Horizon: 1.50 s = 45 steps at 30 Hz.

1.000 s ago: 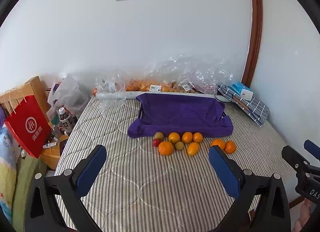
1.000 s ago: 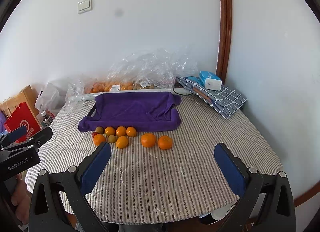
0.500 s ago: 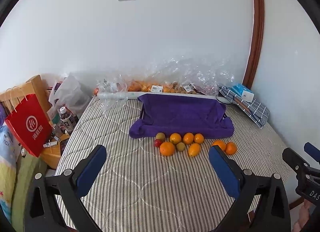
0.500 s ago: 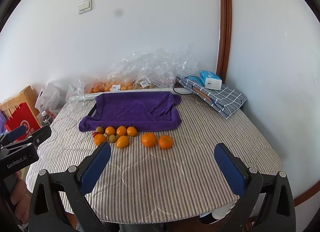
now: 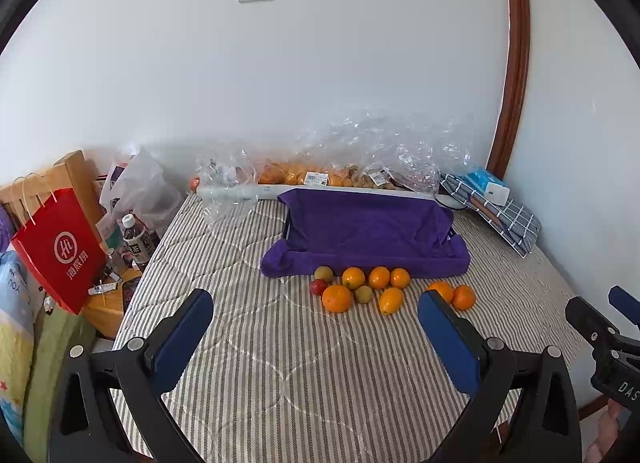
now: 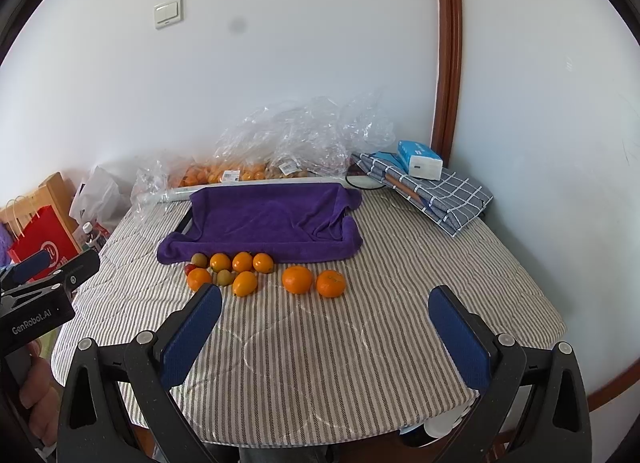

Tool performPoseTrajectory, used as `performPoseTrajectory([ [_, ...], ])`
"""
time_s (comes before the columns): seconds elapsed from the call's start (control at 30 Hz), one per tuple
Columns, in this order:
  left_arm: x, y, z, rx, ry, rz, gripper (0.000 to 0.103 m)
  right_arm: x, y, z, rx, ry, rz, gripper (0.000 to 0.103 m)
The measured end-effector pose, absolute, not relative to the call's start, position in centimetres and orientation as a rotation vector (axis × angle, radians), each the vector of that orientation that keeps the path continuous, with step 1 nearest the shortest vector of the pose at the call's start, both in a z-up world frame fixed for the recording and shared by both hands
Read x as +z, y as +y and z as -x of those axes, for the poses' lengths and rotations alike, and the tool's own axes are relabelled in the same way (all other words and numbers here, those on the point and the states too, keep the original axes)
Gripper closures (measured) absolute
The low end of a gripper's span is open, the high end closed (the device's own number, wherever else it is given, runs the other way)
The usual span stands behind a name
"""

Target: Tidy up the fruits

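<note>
Several oranges lie loose on the striped table cover, mixed with two small greenish fruits and one small red fruit. Just behind them sits a tray draped in a purple towel. Two oranges rest apart to the right of the cluster. My left gripper hovers open in front of the fruit, nothing between its fingers. My right gripper is open too, short of the fruit.
Clear plastic bags with more oranges line the wall. A folded checked cloth with a blue tissue box lies back right. Left of the table stand a red paper bag, bottles and a wooden chair.
Both grippers have barely shifted; the left wrist view has risen slightly, so the fruit sits a little lower in the frame. Nothing on the table moved.
</note>
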<state>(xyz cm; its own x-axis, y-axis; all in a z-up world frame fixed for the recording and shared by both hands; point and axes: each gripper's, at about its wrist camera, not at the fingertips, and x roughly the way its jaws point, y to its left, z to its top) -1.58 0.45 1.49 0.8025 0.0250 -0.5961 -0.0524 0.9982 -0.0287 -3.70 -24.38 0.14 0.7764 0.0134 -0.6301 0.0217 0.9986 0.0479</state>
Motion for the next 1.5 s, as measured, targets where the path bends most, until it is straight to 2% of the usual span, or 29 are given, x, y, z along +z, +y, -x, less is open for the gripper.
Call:
performPoseTrajectory([
  [1.5,0.4,2.1,-0.3,0.044,0.653,0.067,0.000,-0.9,-24.4,2.0,-0.018,0.701,-0.030,0.001],
])
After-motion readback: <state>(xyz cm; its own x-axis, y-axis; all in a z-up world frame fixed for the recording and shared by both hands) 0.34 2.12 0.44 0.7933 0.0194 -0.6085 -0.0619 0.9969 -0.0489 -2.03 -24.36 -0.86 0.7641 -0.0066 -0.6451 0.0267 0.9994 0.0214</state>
